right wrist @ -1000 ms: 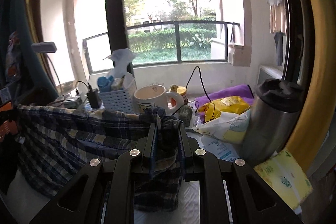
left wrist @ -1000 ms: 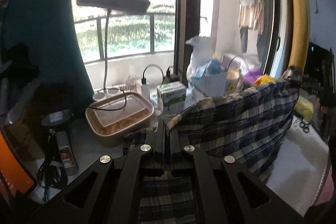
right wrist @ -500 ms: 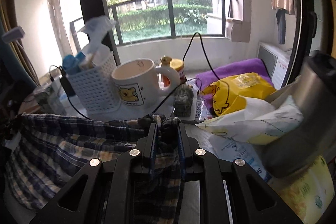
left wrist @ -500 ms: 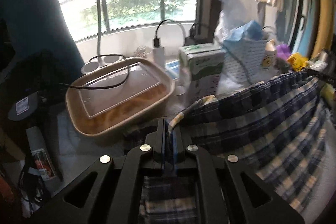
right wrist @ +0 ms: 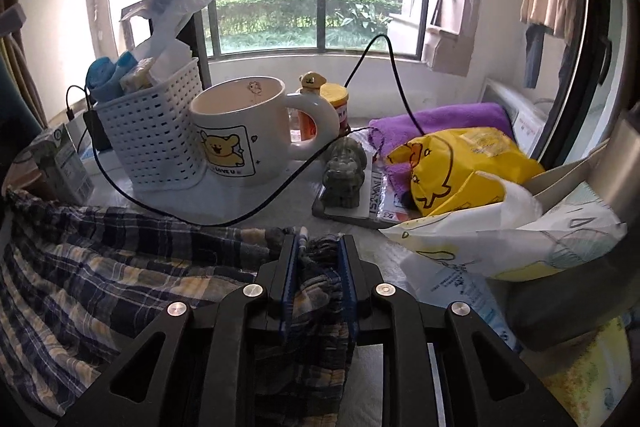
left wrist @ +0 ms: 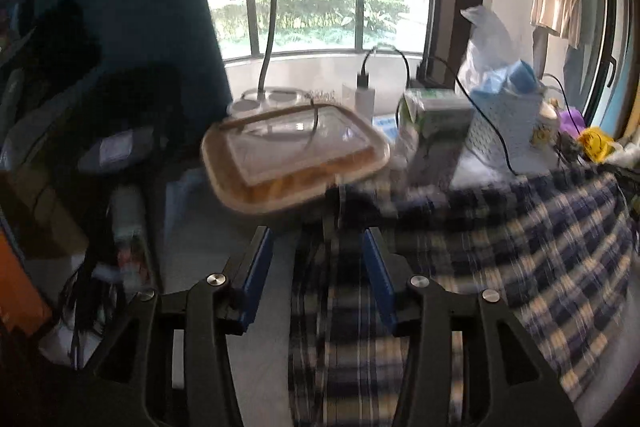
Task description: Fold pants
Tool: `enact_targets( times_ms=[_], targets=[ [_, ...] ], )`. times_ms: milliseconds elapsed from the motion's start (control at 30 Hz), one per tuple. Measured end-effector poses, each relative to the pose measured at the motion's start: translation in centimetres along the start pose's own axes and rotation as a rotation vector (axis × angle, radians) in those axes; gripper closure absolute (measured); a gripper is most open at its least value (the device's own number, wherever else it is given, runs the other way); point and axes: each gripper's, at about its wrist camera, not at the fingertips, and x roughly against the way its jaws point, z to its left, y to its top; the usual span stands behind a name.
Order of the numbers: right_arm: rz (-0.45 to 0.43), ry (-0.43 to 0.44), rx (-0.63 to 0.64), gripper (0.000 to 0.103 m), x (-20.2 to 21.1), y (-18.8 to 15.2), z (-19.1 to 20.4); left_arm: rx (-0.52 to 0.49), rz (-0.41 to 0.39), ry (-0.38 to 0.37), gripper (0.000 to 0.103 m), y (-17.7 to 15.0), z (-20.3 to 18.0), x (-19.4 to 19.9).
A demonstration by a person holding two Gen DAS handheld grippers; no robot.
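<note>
The pants [left wrist: 520, 251] are dark blue and cream plaid cloth, spread low across the table. In the left wrist view my left gripper [left wrist: 318, 251] is open, its blue-padded jaws wide apart, with the cloth lying loose between them. In the right wrist view the pants [right wrist: 120, 275] stretch to the left, and my right gripper [right wrist: 318, 259] is shut on a bunched edge of the cloth.
A lidded food tray [left wrist: 294, 163], a lamp stem [left wrist: 272, 7], a green carton [left wrist: 436, 111] and a white basket [right wrist: 154, 143] stand behind the cloth. A bear mug [right wrist: 244, 131], a black cable [right wrist: 280, 187], a small figurine [right wrist: 344, 175], a yellow bag [right wrist: 460, 163], a purple towel [right wrist: 440, 119] and a steel flask [right wrist: 616, 163] crowd the right.
My left gripper has opened and let go of the pants. Both grippers have come lower and closer to the clutter. The right one keeps its hold.
</note>
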Motion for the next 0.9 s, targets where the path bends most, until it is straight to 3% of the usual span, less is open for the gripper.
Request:
enact_targets(
  times_ms=[33,100,133,233,300,367,533,700,833,900],
  targets=[
    [-0.006,-0.011,0.009,0.073,0.3,0.0,0.2,0.009,0.012,-0.003,0.055,-0.5,0.1,0.2],
    [-0.027,-0.023,0.017,0.032,1.3,-0.2,0.5,0.030,0.050,-0.023,0.054,-1.7,0.3,0.5],
    [-0.041,-0.023,0.018,0.026,2.0,-0.4,0.6,0.046,0.069,-0.032,0.054,-2.5,0.5,0.7],
    [-0.065,-0.036,0.028,0.025,4.1,-1.4,0.8,0.079,0.109,-0.058,0.047,-4.4,0.7,1.1],
    [-0.071,-0.062,0.043,0.025,5.3,-2.3,1.0,0.105,0.123,-0.066,0.035,-5.5,0.8,1.5],
    [-0.063,-0.074,0.041,0.025,6.3,-3.6,1.1,0.148,0.131,-0.086,0.030,-6.4,1.1,1.8],
    [-0.025,-0.061,-0.018,0.025,8.1,-6.8,0.5,0.210,0.176,-0.130,0.029,-8.1,1.2,2.0],
    [0.038,0.004,-0.125,0.025,7.9,-9.2,-0.3,0.144,0.186,-0.112,0.029,-8.9,0.2,2.3],
    [0.064,0.036,-0.167,0.025,6.9,-9.7,0.0,0.002,0.199,-0.054,0.029,-9.1,-1.3,2.0],
    [0.073,0.034,-0.163,0.025,6.3,-9.4,0.4,-0.021,0.197,-0.034,0.029,-9.1,-1.5,1.9]
  ],
)
